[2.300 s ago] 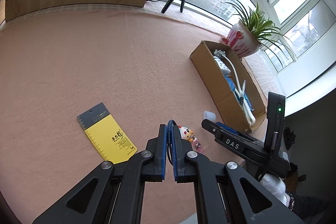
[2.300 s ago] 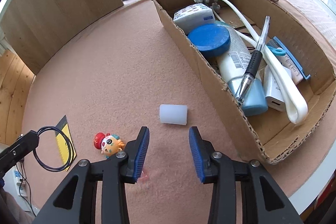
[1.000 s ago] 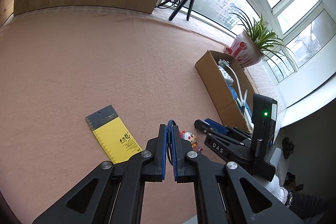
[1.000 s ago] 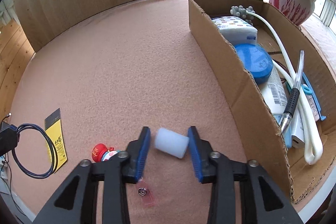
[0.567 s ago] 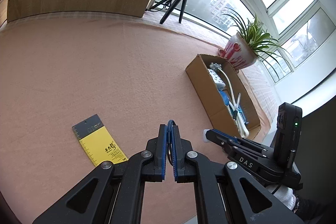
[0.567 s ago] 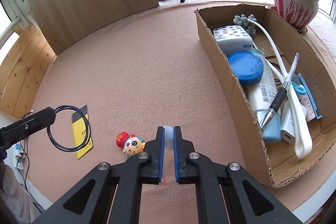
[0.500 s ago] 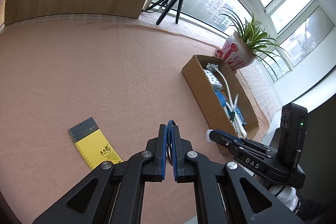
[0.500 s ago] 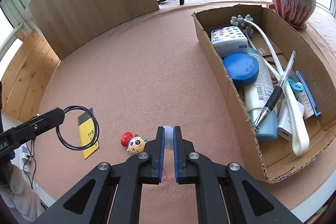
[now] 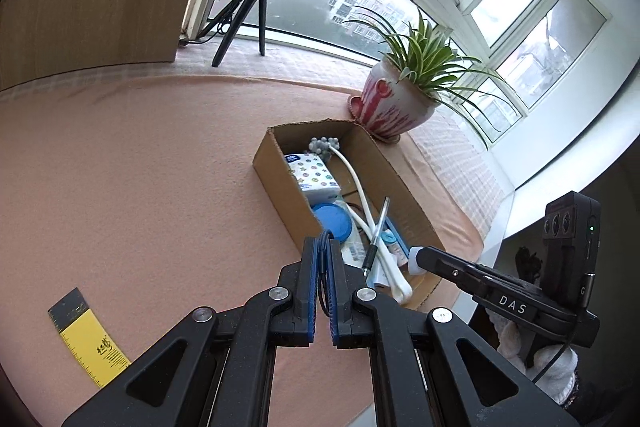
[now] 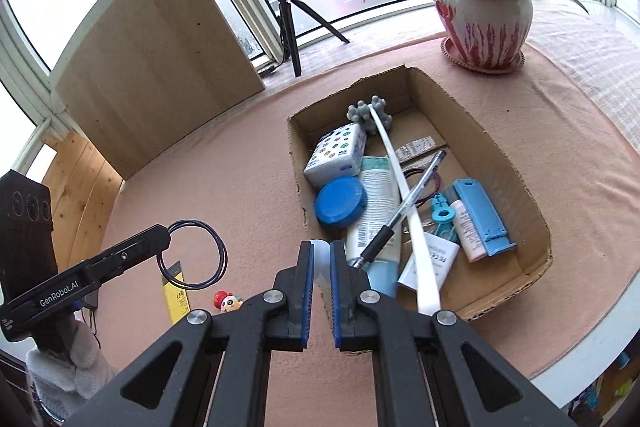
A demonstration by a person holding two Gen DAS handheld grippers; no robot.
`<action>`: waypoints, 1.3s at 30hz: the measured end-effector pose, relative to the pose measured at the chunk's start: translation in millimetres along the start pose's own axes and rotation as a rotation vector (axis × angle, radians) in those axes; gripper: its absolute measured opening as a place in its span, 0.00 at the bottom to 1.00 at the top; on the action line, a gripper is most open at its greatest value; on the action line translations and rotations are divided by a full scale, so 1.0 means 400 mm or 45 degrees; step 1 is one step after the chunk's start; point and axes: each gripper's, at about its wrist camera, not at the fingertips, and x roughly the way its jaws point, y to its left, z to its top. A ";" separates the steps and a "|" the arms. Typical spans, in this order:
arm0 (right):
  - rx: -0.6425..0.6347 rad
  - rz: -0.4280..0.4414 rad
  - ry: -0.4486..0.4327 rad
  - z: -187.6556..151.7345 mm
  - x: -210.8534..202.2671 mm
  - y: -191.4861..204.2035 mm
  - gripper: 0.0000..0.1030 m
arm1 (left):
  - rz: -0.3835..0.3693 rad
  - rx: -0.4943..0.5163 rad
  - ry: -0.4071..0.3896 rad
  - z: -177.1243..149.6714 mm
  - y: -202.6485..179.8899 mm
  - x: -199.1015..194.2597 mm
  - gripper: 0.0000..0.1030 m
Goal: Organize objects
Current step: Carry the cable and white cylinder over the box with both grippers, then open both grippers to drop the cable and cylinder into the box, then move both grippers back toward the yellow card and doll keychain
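My left gripper (image 9: 324,247) is shut on a thin dark cord loop (image 9: 323,239). In the right wrist view the loop (image 10: 225,259) hangs from the left gripper (image 10: 164,231) above the pink mat. My right gripper (image 10: 322,251) is shut on a soft white cylinder (image 10: 321,255), squeezed flat between the pads and held over the near left edge of the cardboard box (image 10: 296,167). In the left wrist view the right gripper (image 9: 418,255) holds the white cylinder (image 9: 414,253) at the near end of the box (image 9: 276,187). Several items fill the box.
A yellow ruler card (image 9: 90,347) and a small toy figure (image 10: 228,301) lie on the mat near the front edge. A potted plant (image 10: 484,23) stands behind the box. A ring light on a tripod (image 10: 288,23) and a wooden board (image 10: 160,67) stand at the back.
The right gripper closed on the white cylinder and lifted it off the mat. Both grippers rose and moved toward the box, the left one still carrying the loop.
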 end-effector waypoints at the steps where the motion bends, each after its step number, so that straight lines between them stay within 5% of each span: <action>1: 0.008 -0.003 -0.004 0.008 -0.004 -0.015 0.07 | -0.006 0.011 -0.001 0.009 -0.016 0.013 0.04; 23: 0.033 0.030 0.030 0.111 0.006 -0.213 0.07 | -0.010 0.032 0.037 0.132 -0.165 0.296 0.04; 25: 0.014 0.018 0.027 0.113 0.007 -0.218 0.08 | 0.011 0.041 0.054 0.137 -0.172 0.315 0.16; 27: -0.005 0.008 0.022 0.114 0.007 -0.219 0.17 | 0.076 0.068 0.052 0.135 -0.183 0.325 0.55; 29: -0.036 -0.009 0.017 0.113 0.007 -0.218 0.48 | 0.117 0.102 0.042 0.132 -0.192 0.328 0.58; 31: -0.063 -0.033 0.005 0.109 0.004 -0.216 0.58 | 0.159 0.124 0.042 0.130 -0.195 0.331 0.59; 39: -0.094 -0.061 0.007 0.105 0.015 -0.211 0.58 | 0.232 0.137 0.029 0.123 -0.174 0.309 0.63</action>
